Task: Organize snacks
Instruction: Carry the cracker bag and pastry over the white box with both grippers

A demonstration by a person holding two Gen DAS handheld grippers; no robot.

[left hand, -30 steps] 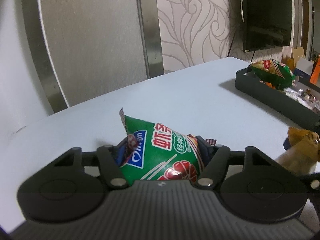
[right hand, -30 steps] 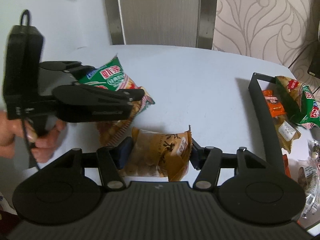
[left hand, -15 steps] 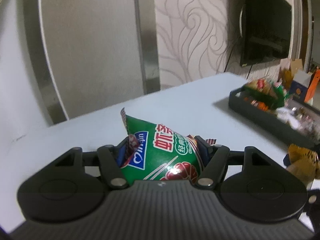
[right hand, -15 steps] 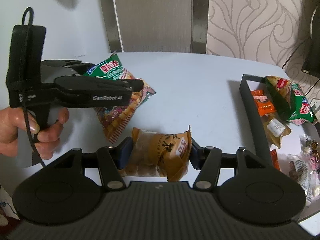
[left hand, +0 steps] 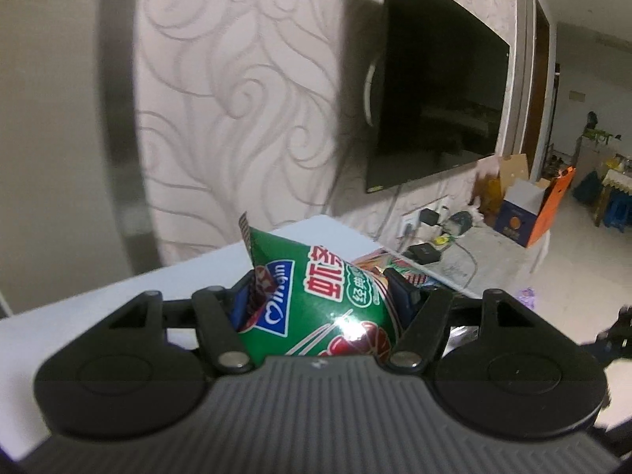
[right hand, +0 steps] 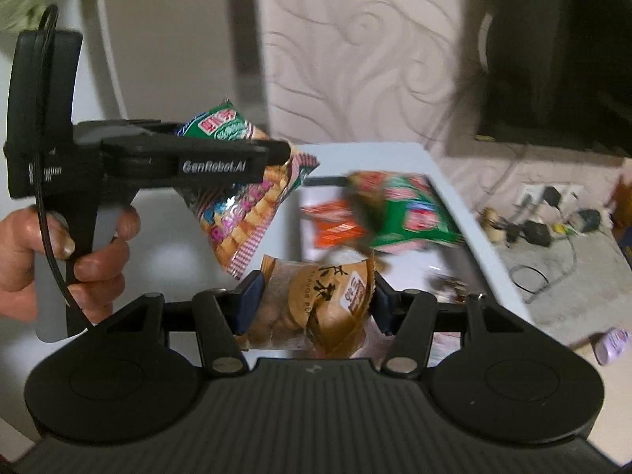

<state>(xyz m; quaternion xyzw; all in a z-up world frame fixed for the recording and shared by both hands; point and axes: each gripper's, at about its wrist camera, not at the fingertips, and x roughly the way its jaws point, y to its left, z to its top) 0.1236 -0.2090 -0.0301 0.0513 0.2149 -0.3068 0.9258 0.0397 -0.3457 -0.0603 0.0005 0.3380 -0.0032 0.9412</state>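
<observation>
Left wrist: left tool (left hand: 322, 296) clamps glossy green snack bag (left hand: 316, 304); right tool (right hand: 314, 302) clamps tan packet (right hand: 324, 300).

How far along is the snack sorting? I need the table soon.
Done: a green bag and orange packets already lie in the black tray. In hand: left gripper holds a green shrimp-chip bag; right gripper holds a brown packet. Left: putting both down.

Left gripper (left hand: 322, 296): we hold it level, both jaws pressed against a green bag (left hand: 316, 304). Left hand (right hand: 67, 252): our fingers wrapped round its handle. Right gripper (right hand: 316, 302): raised beside the left, jaws clamped on a brown packet (right hand: 328, 300).
</observation>
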